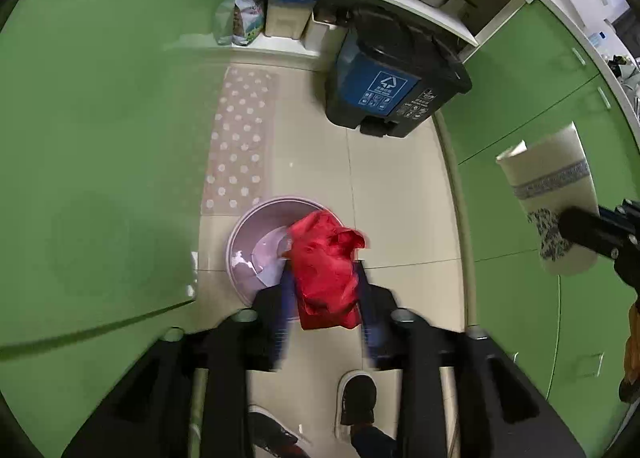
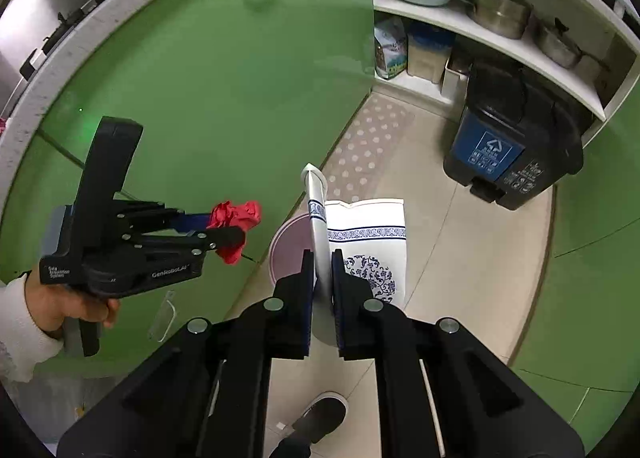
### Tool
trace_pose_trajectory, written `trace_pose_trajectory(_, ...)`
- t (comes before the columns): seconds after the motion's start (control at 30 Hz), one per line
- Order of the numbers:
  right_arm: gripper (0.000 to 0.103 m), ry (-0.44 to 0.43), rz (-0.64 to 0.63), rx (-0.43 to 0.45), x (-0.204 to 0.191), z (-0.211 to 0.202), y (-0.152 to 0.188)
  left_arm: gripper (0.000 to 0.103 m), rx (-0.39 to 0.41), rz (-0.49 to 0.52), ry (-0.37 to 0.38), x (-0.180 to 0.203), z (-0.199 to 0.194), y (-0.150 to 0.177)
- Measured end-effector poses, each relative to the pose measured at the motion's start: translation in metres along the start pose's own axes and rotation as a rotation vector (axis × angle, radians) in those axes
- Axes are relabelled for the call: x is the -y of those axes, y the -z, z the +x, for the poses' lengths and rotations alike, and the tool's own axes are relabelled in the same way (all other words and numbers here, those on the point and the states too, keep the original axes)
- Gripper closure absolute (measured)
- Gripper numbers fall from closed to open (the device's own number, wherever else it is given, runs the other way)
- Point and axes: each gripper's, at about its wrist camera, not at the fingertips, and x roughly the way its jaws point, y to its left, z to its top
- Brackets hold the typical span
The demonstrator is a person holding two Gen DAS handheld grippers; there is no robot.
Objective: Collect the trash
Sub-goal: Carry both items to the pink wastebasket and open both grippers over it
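Observation:
A crumpled red plastic wad (image 1: pixel 326 270) sits between the fingers of my left gripper (image 1: pixel 325 286), just over the near rim of a small pink waste bin (image 1: pixel 248 234) on the floor. The jaws stand apart, and the wad rests loosely between them. In the right wrist view the left gripper (image 2: pixel 236 225) is at the left, held by a hand, with the red wad (image 2: pixel 236 217) at its tips. My right gripper (image 2: pixel 322 282) is shut on the wall of a white paper cup (image 2: pixel 368 242) with blue patterns, above the pink bin (image 2: pixel 288 246). The same cup (image 1: pixel 552 185) shows at the right of the left wrist view.
A dark pedal bin with a blue label (image 1: pixel 384 69) (image 2: pixel 508 149) stands at the far end of the tiled floor under white shelves of pots. Green cabinet doors (image 1: pixel 100 137) line both sides. A dotted mat (image 1: pixel 240 137) lies on the floor. A person's shoe (image 1: pixel 358 398) is below the grippers.

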Motion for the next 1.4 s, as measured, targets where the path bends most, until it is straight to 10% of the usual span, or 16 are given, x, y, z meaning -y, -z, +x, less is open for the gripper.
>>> trace_pose_trajectory(0.1, 0.094, -0.003, 0.009, -0.003, 0.004, 0.010, 0.002, 0.008, 0.031, -0.003, -0.001, -0.004, 0.006, -0.001)
trace_pose_trajectory(0.9, 0.092, -0.087, -0.056, -0.036, -0.017, 0.059, -0.020, 0.007, 0.079, -0.035, -0.051, -0.016, -0.040, 0.036)
trace_pose_trajectory(0.97, 0.065, -0.072, -0.047, -0.041, -0.015, 0.065, -0.023, 0.007, 0.079, -0.035, -0.056, -0.017, -0.041, 0.037)
trace_pose_trajectory(1.03, 0.013, -0.060, -0.031, -0.033, -0.012, 0.067, -0.023, 0.007, 0.078, -0.039, -0.058, -0.018, -0.040, 0.037)
trace_pose_trajectory(1.4, 0.005, 0.007, 0.017, -0.087, 0.000, 0.059, -0.007, 0.007, 0.061, -0.016, -0.062, -0.010, -0.039, 0.034)
